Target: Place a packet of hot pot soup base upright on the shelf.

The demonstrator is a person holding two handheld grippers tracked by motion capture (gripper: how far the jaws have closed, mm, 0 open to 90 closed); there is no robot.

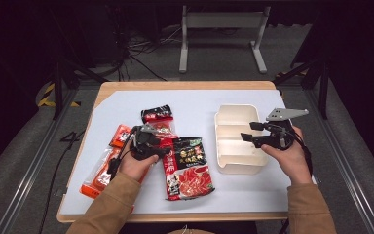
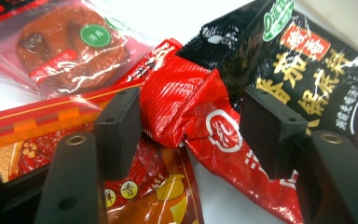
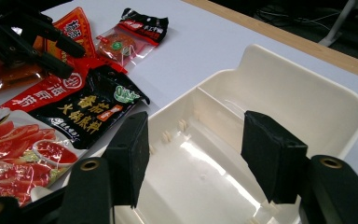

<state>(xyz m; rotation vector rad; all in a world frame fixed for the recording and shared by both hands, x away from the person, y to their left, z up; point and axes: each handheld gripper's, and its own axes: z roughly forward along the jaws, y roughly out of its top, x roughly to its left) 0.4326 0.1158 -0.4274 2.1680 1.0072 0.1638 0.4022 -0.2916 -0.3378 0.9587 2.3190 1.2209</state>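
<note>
Left gripper point(image 2: 191, 135) down, jaws spread around crumpled red sauce packet point(image 2: 186, 102): light, slippery foil, best pinched at ridge. Right gripper point(image 3: 193, 154) agape over white tray point(image 3: 307, 93).

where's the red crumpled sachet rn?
In the left gripper view the red crumpled sachet sits between the open left tongs, overlapping the black tomato-base packet; in the high view it's left of centre, left of the white tray.

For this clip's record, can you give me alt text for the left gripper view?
The left gripper stands open around the crumpled end of a red sauce packet, its black pads either side of the packet without pressing it. A black-and-red hotpot base packet lies at the right, a clear packet with a brown block at upper left, on the white table surface.
</note>
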